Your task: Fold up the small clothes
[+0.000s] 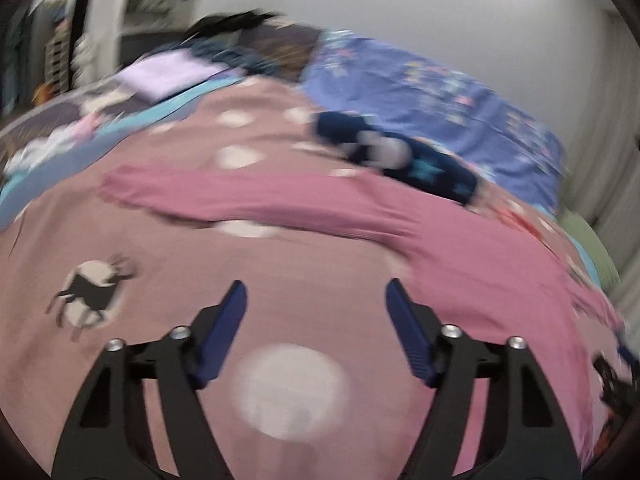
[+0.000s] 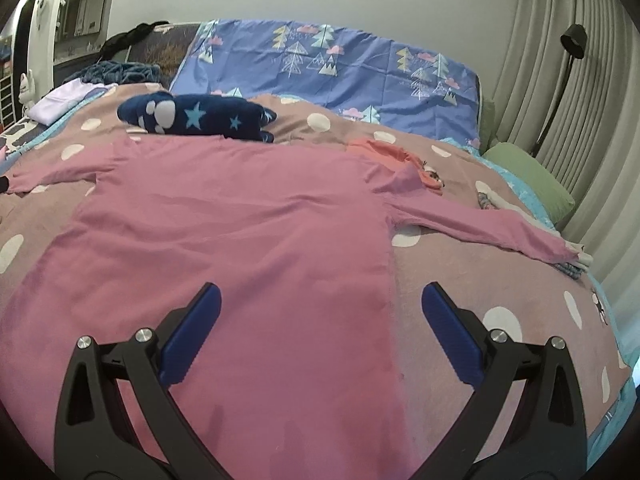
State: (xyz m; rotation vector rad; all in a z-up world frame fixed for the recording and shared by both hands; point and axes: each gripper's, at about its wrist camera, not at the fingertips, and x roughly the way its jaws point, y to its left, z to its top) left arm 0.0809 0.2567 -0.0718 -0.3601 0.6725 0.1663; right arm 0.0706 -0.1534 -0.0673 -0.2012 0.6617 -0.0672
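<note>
Both tongs gape with nothing between the pads: left tongs [image 1: 316, 292] over bare bedspread [image 1: 300, 320], right tongs [image 2: 320, 300] above the pink long-sleeved top [image 2: 240, 220]. Top lies flat on the bed, sleeves outspread; no fold made, all folding remains.

Pink shirt [image 2: 224, 232], dusty-pink bedspread [image 2: 460, 264] w/ white dots, navy star garment [image 2: 200, 118], blue tree-print pillow [image 2: 340, 68]

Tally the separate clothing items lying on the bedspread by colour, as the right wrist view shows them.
Pink long-sleeved top: 1
Navy star-print garment: 1
Coral garment: 1
Lilac folded garment: 1
Total: 4
</note>
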